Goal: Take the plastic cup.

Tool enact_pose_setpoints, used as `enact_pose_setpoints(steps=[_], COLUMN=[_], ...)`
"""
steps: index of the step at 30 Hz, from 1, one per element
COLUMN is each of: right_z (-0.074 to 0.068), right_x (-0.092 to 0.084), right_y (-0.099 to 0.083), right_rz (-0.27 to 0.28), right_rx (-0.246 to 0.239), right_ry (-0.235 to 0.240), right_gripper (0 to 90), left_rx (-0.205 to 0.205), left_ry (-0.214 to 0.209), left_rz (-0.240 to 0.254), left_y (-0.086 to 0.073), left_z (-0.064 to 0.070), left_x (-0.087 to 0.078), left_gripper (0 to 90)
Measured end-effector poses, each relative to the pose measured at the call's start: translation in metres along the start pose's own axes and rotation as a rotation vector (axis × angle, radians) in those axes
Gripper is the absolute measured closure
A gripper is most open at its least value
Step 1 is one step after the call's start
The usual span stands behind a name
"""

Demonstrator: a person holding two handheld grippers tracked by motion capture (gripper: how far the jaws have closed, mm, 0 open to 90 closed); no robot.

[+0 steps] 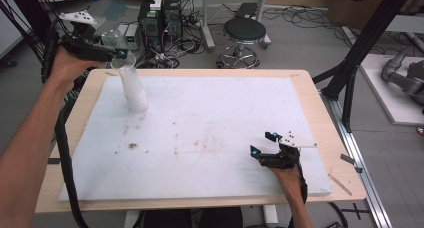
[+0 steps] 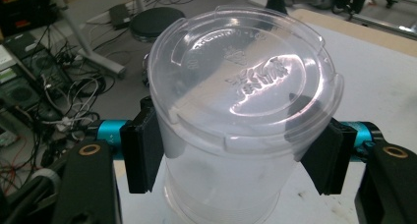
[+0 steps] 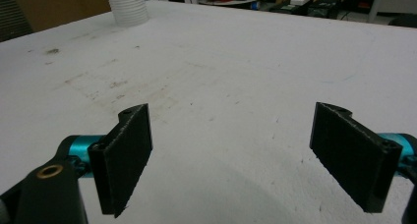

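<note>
A clear plastic cup [image 2: 236, 86] with a clear lid sits between the pads of my left gripper [image 2: 236, 155], which is shut on its sides just under the rim. From above, that left gripper [image 1: 122, 57] holds the clear cup [image 1: 123, 64] at the top of a tilted white stack of cups [image 1: 135, 90] at the board's far left. My right gripper [image 1: 264, 143] rests low over the white board [image 1: 210, 118] near its front right, jaws open and bare. Seen from that right gripper [image 3: 231, 155], the white stack [image 3: 127, 7] stands far off at the upper left.
The white board lies on a wooden table [image 1: 327, 153] and shows brown stains [image 1: 132, 146] near its middle and left. Beyond the table stand a black stool [image 1: 244, 30] and computer towers with cables [image 1: 160, 18]. A black frame [image 1: 360, 53] rises at the right.
</note>
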State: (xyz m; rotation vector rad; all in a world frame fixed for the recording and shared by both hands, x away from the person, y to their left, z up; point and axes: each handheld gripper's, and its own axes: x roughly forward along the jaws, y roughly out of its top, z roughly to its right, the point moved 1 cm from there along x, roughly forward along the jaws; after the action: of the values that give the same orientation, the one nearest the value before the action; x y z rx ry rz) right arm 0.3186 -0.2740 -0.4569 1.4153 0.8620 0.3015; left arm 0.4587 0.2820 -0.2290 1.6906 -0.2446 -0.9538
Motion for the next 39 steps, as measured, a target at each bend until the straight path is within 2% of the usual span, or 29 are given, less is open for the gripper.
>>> enact_pose_setpoints(steps=[4, 9, 14, 16, 23, 25, 27, 31, 33, 39], right_z=[0.0, 0.001, 0.001, 0.001, 0.001, 0.002, 0.002, 0.002, 0.002, 0.002], right_x=[0.0, 0.0, 0.0, 0.0, 0.0, 0.0, 0.001, 0.0, 0.0, 0.001], right_y=[0.0, 0.0, 0.0, 0.0, 0.0, 0.0, 0.0, 0.0, 0.0, 0.0], right_rz=[0.0, 0.002, 0.002, 0.003, 0.002, 0.001, -0.004, 0.001, 0.001, -0.004], right_rx=[0.0, 0.009, 0.011, 0.012, 0.011, 0.012, 0.017, 0.011, 0.013, 0.017], right_ry=[-0.001, -0.003, 0.001, 0.002, 0.001, 0.002, 0.004, 0.003, 0.002, 0.0], right_gripper=[15.8, 15.8, 15.8, 15.8, 15.8, 15.8, 15.8, 15.8, 15.8, 15.8], left_rx=[0.038, 0.091, 0.137, 0.136, 0.155, 0.139, 0.119, 0.115, 0.104, 0.117], left_ry=[-0.062, -0.138, -0.218, -0.257, -0.343, -0.364, -0.373, -0.392, -0.409, -0.429], left_rz=[0.054, 0.075, 0.1, 0.128, 0.183, 0.209, 0.216, 0.216, 0.242, 0.241], left_y=[-0.002, -0.004, -0.012, -0.017, -0.032, -0.037, -0.043, -0.054, -0.059, -0.069], left_z=[0.022, 0.051, 0.081, 0.093, 0.122, 0.126, 0.13, 0.14, 0.146, 0.16], left_x=[-0.007, -0.013, -0.009, -0.006, 0.007, 0.013, 0.021, 0.032, 0.034, 0.04], left_gripper=[33.6, 33.6, 33.6, 33.7, 33.6, 33.6, 33.6, 33.6, 33.4, 33.4])
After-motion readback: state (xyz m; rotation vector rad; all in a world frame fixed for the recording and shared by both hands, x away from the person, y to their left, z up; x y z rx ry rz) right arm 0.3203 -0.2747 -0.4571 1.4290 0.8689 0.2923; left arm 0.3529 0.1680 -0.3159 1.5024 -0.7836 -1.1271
